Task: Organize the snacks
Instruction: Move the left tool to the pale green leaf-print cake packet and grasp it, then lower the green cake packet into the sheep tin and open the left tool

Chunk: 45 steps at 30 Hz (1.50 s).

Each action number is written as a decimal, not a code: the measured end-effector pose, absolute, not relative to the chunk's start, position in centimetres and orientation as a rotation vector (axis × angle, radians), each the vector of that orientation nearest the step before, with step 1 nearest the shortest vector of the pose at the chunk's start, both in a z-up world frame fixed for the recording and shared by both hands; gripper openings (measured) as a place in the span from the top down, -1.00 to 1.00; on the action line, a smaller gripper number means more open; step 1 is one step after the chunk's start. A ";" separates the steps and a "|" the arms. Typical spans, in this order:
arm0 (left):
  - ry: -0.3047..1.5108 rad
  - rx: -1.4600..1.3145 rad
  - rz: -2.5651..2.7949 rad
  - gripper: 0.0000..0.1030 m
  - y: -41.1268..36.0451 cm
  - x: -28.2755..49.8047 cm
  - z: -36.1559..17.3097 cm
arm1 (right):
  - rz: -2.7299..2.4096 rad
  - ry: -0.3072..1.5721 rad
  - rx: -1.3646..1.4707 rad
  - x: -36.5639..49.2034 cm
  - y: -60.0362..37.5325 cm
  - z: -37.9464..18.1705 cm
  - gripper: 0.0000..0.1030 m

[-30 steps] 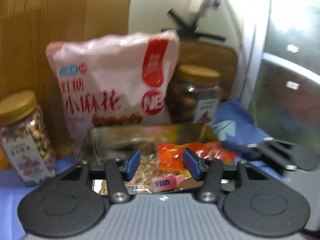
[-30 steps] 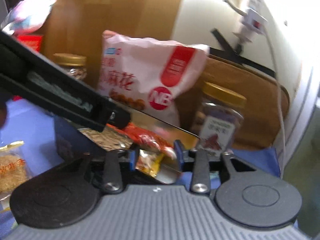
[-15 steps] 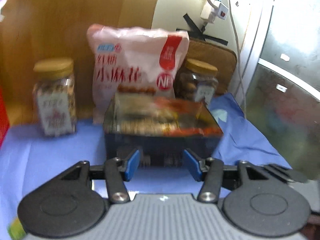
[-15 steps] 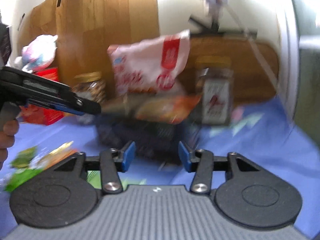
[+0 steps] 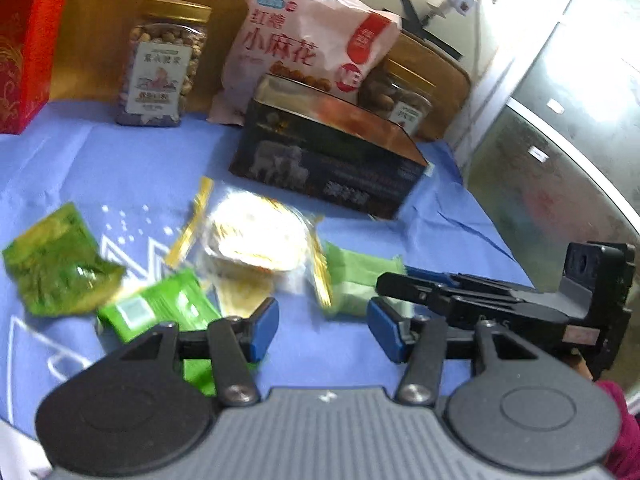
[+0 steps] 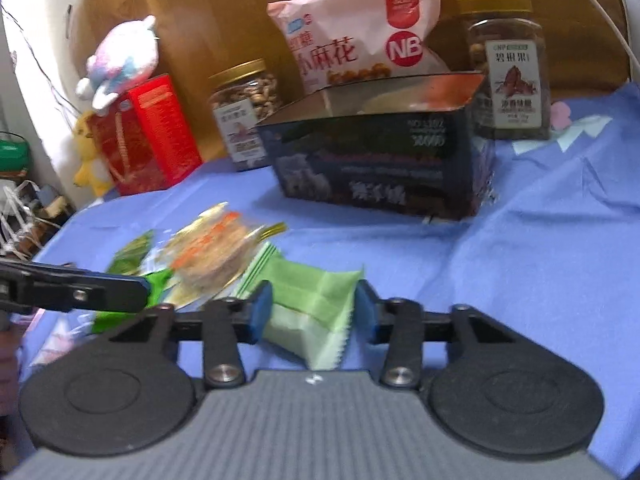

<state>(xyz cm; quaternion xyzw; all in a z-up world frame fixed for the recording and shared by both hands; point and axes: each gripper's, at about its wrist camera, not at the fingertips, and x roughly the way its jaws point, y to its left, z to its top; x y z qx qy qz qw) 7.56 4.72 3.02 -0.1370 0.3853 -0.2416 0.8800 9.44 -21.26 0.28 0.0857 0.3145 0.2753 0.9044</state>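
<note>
On the blue cloth [image 6: 540, 240] the dark open box [image 6: 380, 160] stands at twelve o'clock. The right gripper [image 6: 314, 310] has just been closing and its pads press the pale green packet [image 6: 312, 300]. The left gripper [image 5: 322, 326], jaws apart, holds nothing, with a bright green packet [image 5: 160, 308] at its nine o'clock.

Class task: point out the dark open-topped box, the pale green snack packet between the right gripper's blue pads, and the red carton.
dark open-topped box [image 6: 380, 168], right wrist view, printed front wall.
pale green snack packet [image 6: 312, 304], right wrist view, wrapper's middle.
red carton [image 6: 148, 132], right wrist view, front face.
</note>
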 end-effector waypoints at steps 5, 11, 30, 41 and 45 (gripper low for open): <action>0.816 -0.268 -0.562 0.03 3.3 6.0 2.5 | 0.561 0.523 0.041 4.4 -19.8 1.0 0.62; 0.785 -0.337 -0.567 0.03 4.9 5.0 2.9 | 0.604 0.351 -0.279 -0.4 -16.2 1.2 0.83; 0.796 -0.362 -0.530 -0.06 7.7 3.1 2.2 | 0.792 0.439 -0.258 -1.3 -15.4 0.8 -0.01; 0.857 -0.290 -0.515 0.25 5.0 4.0 0.7 | 0.802 0.534 -0.210 0.9 -14.4 -0.9 0.29; 0.834 -0.291 -0.544 0.25 4.8 4.2 1.9 | 0.785 0.500 -0.159 0.5 -15.6 -0.2 0.39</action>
